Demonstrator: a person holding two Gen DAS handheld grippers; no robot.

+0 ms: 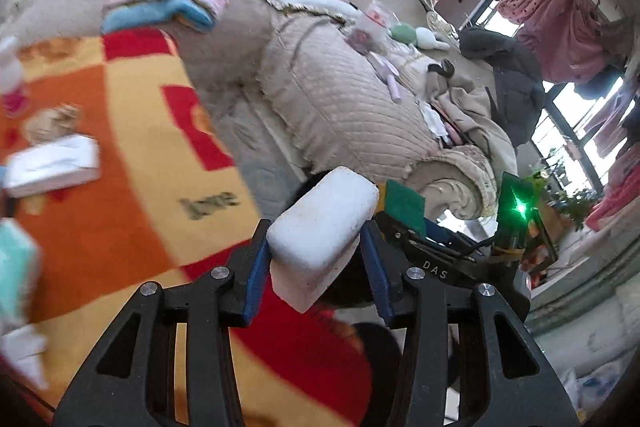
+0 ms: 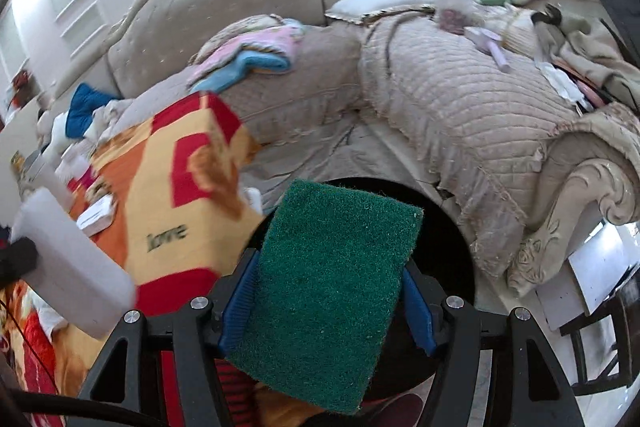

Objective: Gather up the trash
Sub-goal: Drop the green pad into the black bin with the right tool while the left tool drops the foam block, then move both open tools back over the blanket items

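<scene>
Left gripper (image 1: pixel 316 251) clamped on white foam block (image 1: pixel 320 227), right gripper (image 2: pixel 328 291) clamped on green scouring pad (image 2: pixel 332 291), both above black bin (image 2: pixel 444 243); drop pending. Crumpled paper (image 1: pixel 50 123) remains on blanket (image 1: pixel 132 163) beside bin.

Hidden, cropped and blurred parts

The dark round opening (image 2: pixel 436 227) is largely covered by the green scouring pad (image 2: pixel 332 291); its base cannot be seen. At 9 o'clock in the left wrist view, the white box (image 1: pixel 52 167) and crumpled paper (image 1: pixel 50 123) are motion-blurred, and a teal item (image 1: pixel 14 263) is cut by the edge. The white foam block (image 2: pixel 72 263) is cropped at 8 o'clock.
</scene>
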